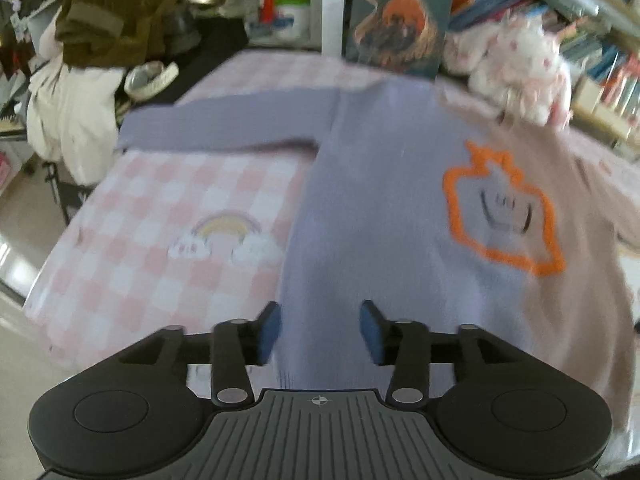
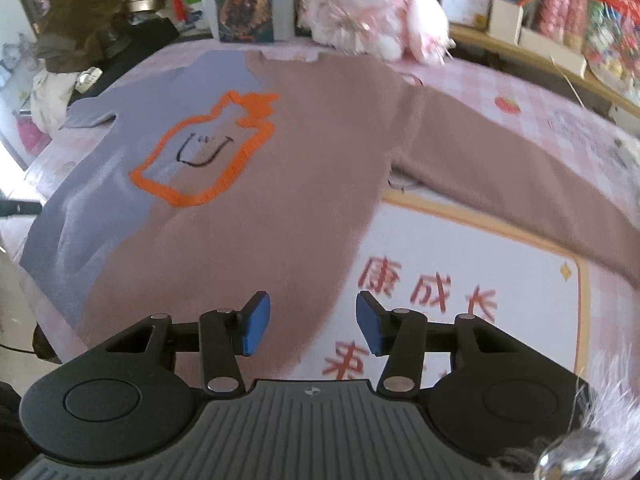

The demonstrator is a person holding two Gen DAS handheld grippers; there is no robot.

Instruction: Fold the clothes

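Note:
A two-tone sweater (image 1: 380, 208) lies spread flat on the bed, lavender on one half and dusty brown on the other, with an orange outlined smiling figure (image 1: 504, 216) on the chest. Its lavender sleeve (image 1: 224, 124) stretches out to the left. My left gripper (image 1: 320, 332) hovers over the lavender hem, open, with nothing pinched between its blue pads. In the right wrist view the same sweater (image 2: 280, 184) shows its brown sleeve (image 2: 500, 176) running right. My right gripper (image 2: 312, 322) stands open above the brown hem edge, gripping nothing.
The bed wears a pink checked cover (image 1: 160, 240) with a rainbow patch (image 1: 226, 232) and a white panel of red characters (image 2: 440, 280). A pink-and-white plush toy (image 2: 372, 8) sits at the bed's head. Piled clothes (image 1: 80, 80) and shelves of books (image 1: 600, 72) crowd the surroundings.

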